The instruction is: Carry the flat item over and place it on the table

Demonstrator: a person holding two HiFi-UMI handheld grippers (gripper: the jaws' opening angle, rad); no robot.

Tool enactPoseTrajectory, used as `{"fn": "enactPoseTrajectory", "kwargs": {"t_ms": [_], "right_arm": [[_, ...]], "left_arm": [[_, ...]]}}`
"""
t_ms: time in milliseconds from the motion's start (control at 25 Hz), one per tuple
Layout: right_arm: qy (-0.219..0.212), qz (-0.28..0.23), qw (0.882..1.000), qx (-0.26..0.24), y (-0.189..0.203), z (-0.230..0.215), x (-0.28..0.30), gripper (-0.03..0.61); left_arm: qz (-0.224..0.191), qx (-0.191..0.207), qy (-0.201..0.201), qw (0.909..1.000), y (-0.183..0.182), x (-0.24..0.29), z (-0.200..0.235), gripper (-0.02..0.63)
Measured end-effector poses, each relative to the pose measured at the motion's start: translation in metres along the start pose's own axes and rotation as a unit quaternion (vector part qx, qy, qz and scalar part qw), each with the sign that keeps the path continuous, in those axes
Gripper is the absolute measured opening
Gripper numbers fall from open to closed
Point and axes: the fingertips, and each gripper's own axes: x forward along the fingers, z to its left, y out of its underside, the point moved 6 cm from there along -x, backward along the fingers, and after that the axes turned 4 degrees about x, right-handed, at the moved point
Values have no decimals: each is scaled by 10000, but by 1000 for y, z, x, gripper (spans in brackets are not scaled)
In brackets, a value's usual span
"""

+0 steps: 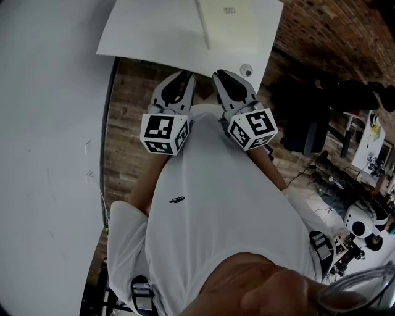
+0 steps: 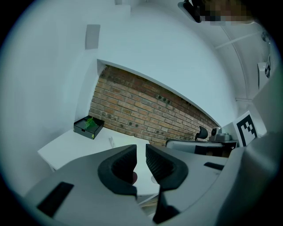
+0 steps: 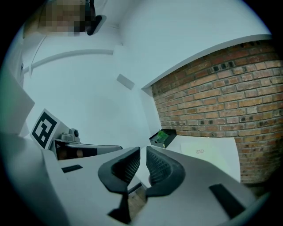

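Note:
A pale flat item (image 1: 231,15) with a small label lies on the white table (image 1: 154,34) at the top of the head view. In the right gripper view the flat item (image 3: 208,152) rests near the table's right part. Both grippers are held close to the person's chest, short of the table edge. My left gripper (image 1: 179,81) is shut with nothing in it, as the left gripper view also shows (image 2: 141,152). My right gripper (image 1: 226,80) is shut and empty too, with nothing between its ribbed pads (image 3: 143,155).
A black tray (image 2: 88,126) with something green in it stands at the table's far corner by the brick wall (image 2: 146,110). A white wall fills the left of the head view. A dark chair (image 1: 308,126) and cluttered equipment (image 1: 361,222) stand to the right.

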Motion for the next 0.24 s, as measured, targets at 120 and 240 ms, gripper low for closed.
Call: {"fn": "enactPoseTrajectory", "kwargs": {"t_ms": [120,240], "right_arm": [[36,11,10000,14,1,-1,1,67],[67,8,10000,15,1,-3,3,67]], "left_arm": [[5,-53,5,10000,2,0,2,75],[-9,-84,-5,10000,2,1,3,75]]}}
